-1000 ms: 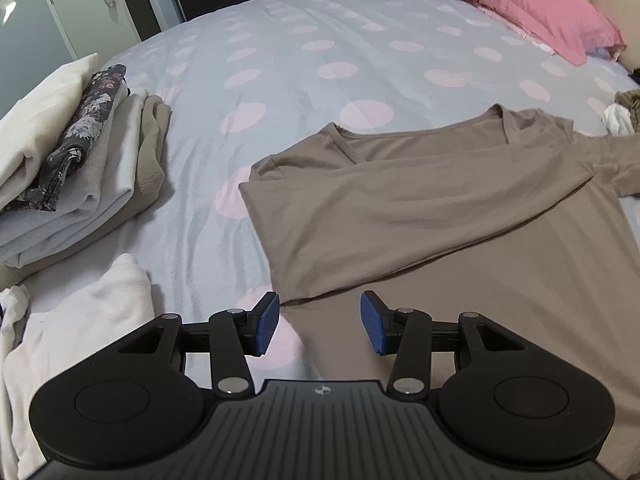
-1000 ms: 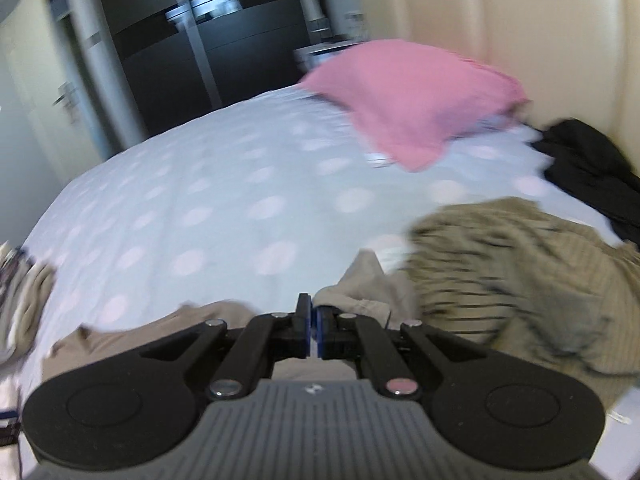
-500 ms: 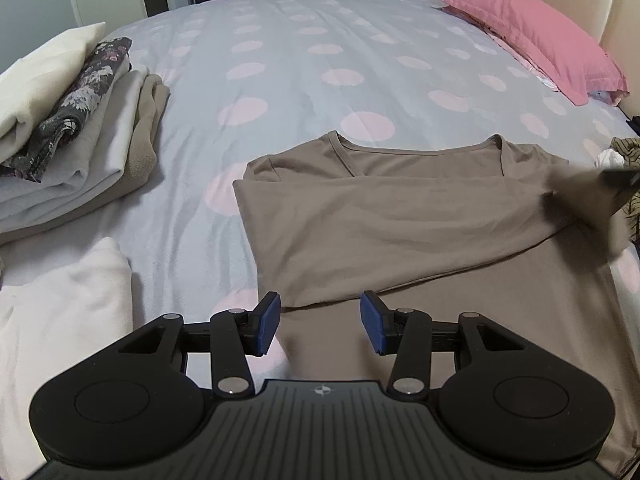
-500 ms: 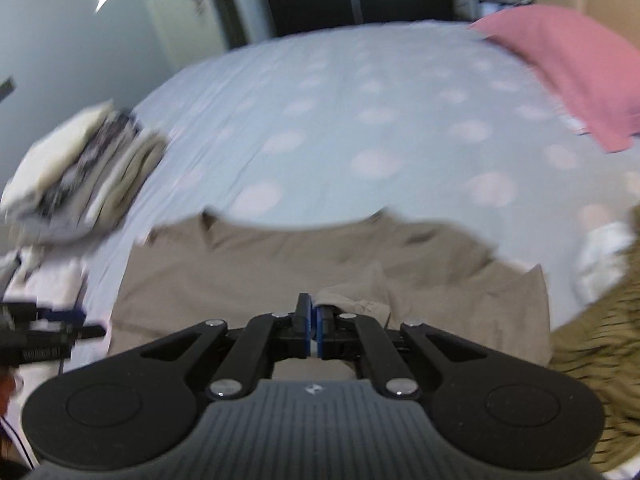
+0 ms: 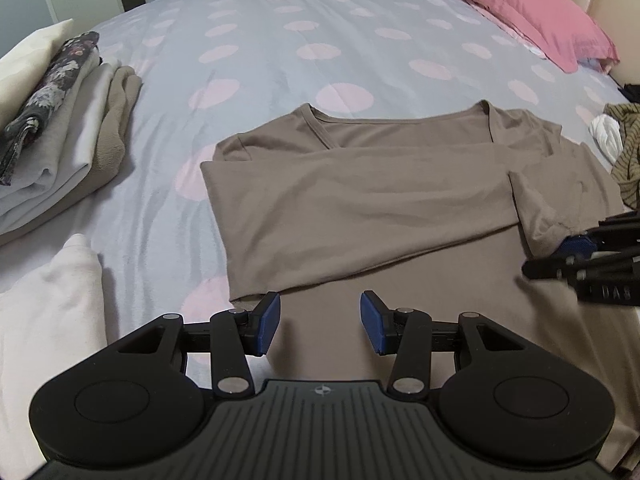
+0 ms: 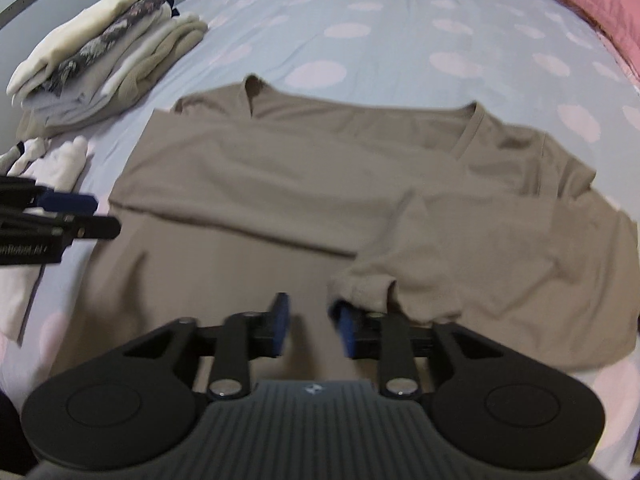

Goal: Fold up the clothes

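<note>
Clothing and bedding, counted:
- Taupe shirt [image 5: 360, 208]: 1, spread flat, partly folded.
- Folded stack [image 5: 60, 120]: 1, with at least 4 items.
- White garment [image 5: 48, 300]: 1, loose.
- Striped garment [image 5: 628, 152]: 1, crumpled.
- White bundle [image 5: 606, 136]: 1.
- Pink pillow [image 5: 516, 4]: 1.
- Dotted sheet [image 5: 300, 40]: 1.
- Grippers: 2, left [image 5: 320, 322] and right [image 6: 308, 324].

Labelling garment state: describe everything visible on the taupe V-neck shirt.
The taupe V-neck knit shirt lies flat on the grey pink-dotted bedsheet, neckline away from the cameras. Its one side is folded across the body; the opposite short sleeve is flipped inward, cuff crumpled against the open right gripper. The open left gripper hovers at its near hem.
</note>
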